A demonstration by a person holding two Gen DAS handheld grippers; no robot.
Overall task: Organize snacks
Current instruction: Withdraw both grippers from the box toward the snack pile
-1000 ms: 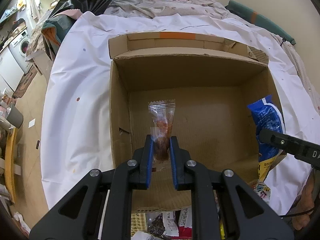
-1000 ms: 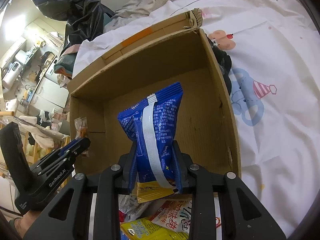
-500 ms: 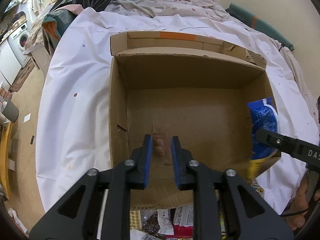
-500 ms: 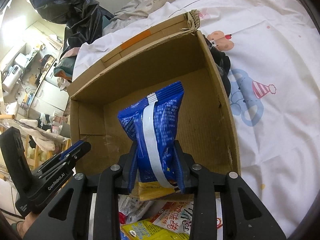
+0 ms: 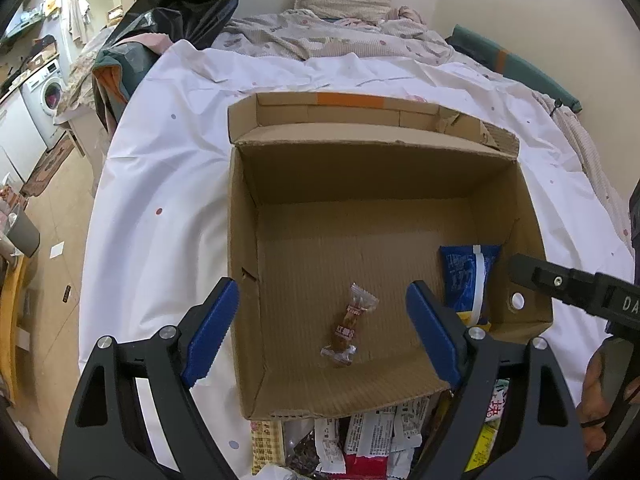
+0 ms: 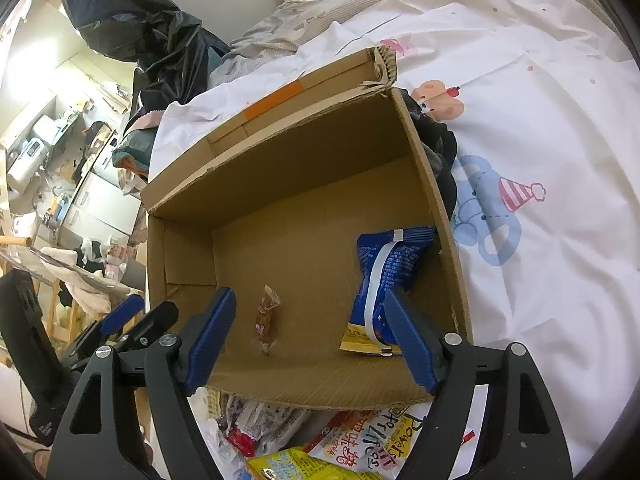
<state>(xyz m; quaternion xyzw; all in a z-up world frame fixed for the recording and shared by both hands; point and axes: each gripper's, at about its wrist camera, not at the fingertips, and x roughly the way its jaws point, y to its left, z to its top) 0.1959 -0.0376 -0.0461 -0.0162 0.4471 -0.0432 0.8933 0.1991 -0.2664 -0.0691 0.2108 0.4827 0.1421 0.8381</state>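
An open cardboard box (image 5: 244,240) (image 6: 432,184) sits on a white sheet on a bed. A small clear-wrapped brown snack (image 5: 349,326) (image 6: 267,320) lies on the box floor near the front. A blue snack bag (image 5: 468,280) (image 6: 390,280) leans against the box's right wall. My left gripper (image 5: 322,330) is open and empty above the front of the box, over the small snack. My right gripper (image 6: 310,334) is open and empty at the box's front edge; its right finger is just in front of the blue bag.
A pile of loose snack packets (image 5: 360,440) (image 6: 320,448) lies on the sheet in front of the box. A black plastic bag (image 5: 180,4) and rumpled bedding (image 5: 340,36) are at the back. The floor and a washing machine (image 5: 44,96) are to the left.
Both grippers opened. The small wrapped snack dropped from my left gripper onto the box floor. The blue bag left my right gripper and now leans on the right wall.
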